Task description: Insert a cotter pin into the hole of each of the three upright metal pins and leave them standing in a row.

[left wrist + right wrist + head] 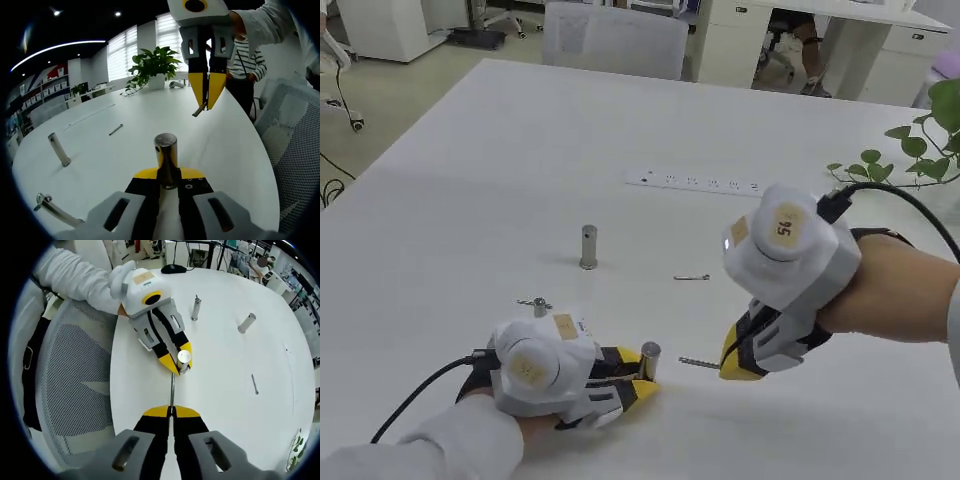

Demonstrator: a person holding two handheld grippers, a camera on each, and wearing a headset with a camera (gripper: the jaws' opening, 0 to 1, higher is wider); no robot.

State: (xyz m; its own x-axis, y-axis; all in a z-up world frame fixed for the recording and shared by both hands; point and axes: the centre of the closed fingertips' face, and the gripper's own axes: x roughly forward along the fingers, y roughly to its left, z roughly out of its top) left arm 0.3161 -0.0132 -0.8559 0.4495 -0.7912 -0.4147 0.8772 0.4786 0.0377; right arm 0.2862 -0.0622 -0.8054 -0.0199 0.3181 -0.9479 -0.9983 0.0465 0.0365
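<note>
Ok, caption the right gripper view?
Right hand-held gripper points a cotter pin at the metal pin held by the left hand-held gripper.

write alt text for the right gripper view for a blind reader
The right gripper holds a cotter pin, its tip aimed at an upright metal pin that the left gripper grips on a white table. Beyond them stand a second metal pin and a third metal pin, and a loose cotter pin lies to the right.

Metal pin (165,145) foot hidden in left tool (168,177), cotter pin (172,390) tail in right tool (172,411).
</note>
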